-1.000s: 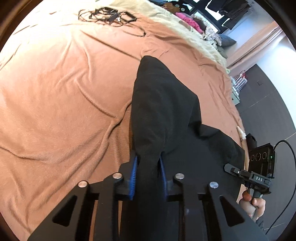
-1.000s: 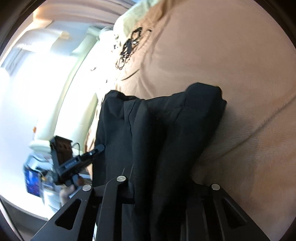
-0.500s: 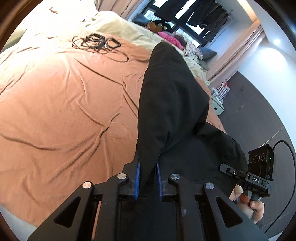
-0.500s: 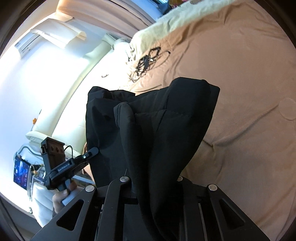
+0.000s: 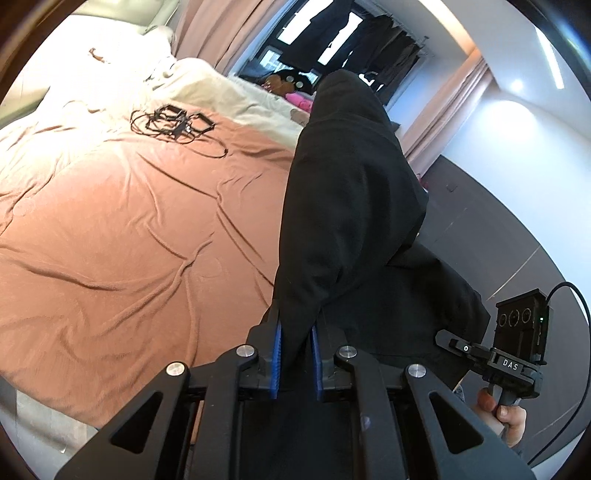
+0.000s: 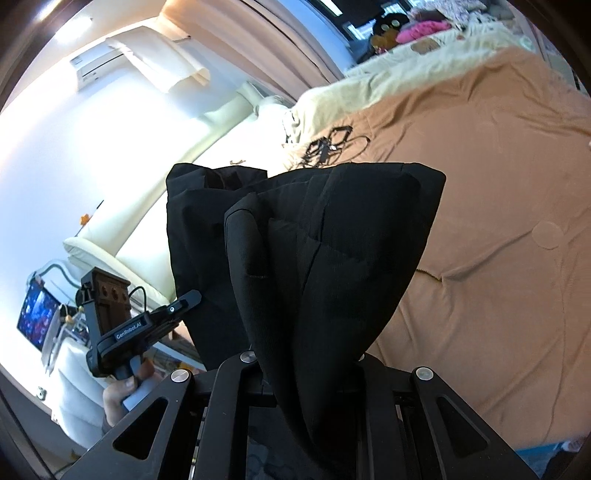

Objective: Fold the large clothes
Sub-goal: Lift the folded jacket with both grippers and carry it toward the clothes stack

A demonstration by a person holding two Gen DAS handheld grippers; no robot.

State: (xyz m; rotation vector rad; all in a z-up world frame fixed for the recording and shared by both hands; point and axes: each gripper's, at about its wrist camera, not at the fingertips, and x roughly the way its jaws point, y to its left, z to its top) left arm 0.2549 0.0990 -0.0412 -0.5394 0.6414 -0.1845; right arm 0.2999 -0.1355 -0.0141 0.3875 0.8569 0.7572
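You have raised the black garment (image 5: 351,192) higher above the brown bedspread (image 5: 129,229); it now hangs clear. Your left gripper (image 5: 295,354) pinches one edge between its jaws, and your right gripper (image 6: 306,365) pinches another, ready to lay it flat for folding.

A big bed (image 5: 110,229) fills the room; a wrinkled brown blanket (image 5: 155,206) covers most of it; a pale cream blanket (image 5: 221,88) lies at the far end; a tangle of black cords (image 5: 173,122) sits on the brown blanket near the cream one; pink things (image 6: 424,29) lie beyond it.
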